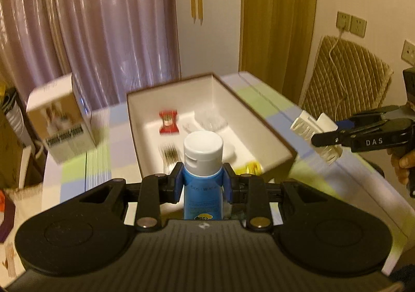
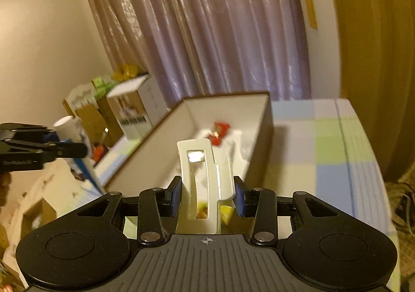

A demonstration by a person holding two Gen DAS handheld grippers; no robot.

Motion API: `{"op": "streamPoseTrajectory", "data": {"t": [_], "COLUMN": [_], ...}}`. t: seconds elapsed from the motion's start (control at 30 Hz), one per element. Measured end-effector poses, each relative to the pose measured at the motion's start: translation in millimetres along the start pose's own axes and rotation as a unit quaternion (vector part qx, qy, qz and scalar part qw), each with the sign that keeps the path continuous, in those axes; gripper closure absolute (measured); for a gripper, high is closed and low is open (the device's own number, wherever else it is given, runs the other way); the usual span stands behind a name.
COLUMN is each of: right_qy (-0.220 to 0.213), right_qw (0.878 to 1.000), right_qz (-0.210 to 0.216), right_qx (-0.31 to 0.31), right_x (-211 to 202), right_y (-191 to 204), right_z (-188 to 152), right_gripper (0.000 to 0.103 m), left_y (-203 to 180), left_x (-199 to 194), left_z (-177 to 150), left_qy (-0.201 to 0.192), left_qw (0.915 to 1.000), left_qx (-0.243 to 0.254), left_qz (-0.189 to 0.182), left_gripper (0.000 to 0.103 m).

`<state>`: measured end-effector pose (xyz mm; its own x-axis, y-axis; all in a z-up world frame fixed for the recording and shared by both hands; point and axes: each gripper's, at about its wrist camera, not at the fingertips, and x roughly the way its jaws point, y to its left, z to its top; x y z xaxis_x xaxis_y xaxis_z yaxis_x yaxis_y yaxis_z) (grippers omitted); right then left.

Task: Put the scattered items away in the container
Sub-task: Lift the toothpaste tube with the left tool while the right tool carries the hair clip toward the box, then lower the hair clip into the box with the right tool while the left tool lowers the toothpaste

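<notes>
My left gripper (image 1: 203,180) is shut on a blue bottle with a white cap (image 1: 203,162), held upright just in front of the near rim of the open white box (image 1: 264,123). My right gripper (image 2: 207,194) is shut on a white hair claw clip (image 2: 201,183), raised before the box (image 2: 267,113). In the left wrist view the right gripper (image 1: 328,140) shows at the right with the clip (image 1: 315,131) in its jaws. The left gripper (image 2: 77,148) and its bottle (image 2: 77,141) appear at the left of the right wrist view. Inside the box lie a red packet (image 1: 169,122), a clear plastic piece (image 1: 211,120) and a comb (image 1: 170,158).
A small yellow item (image 1: 250,168) lies on the checked tablecloth (image 1: 262,94) by the box's near corner. A printed carton (image 1: 61,120) stands left of the box. Curtains hang behind, a padded chair (image 1: 347,76) stands at the right, and cardboard boxes (image 2: 88,113) sit beyond the table.
</notes>
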<state>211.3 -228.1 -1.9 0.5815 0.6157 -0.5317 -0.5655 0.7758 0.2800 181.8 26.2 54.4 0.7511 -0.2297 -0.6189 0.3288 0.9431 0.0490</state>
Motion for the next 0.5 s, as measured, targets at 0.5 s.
{"op": "streamPoseTrajectory", "data": {"t": [0.5], "right_qy": [0.03], "right_qw": [0.999], "right_qz": [0.024], "right_qx": [0.006], "right_x": [89.8], "right_y": [-1.4], "right_z": [29.3], "right_gripper": [0.06], "left_y": [25.4], "left_x": [101.4], "left_z": [44.1], "left_qy": [0.046], "left_qw": [0.9987], "left_qx": [0.022], "left_qz": [0.008], "left_gripper": [0.077]}}
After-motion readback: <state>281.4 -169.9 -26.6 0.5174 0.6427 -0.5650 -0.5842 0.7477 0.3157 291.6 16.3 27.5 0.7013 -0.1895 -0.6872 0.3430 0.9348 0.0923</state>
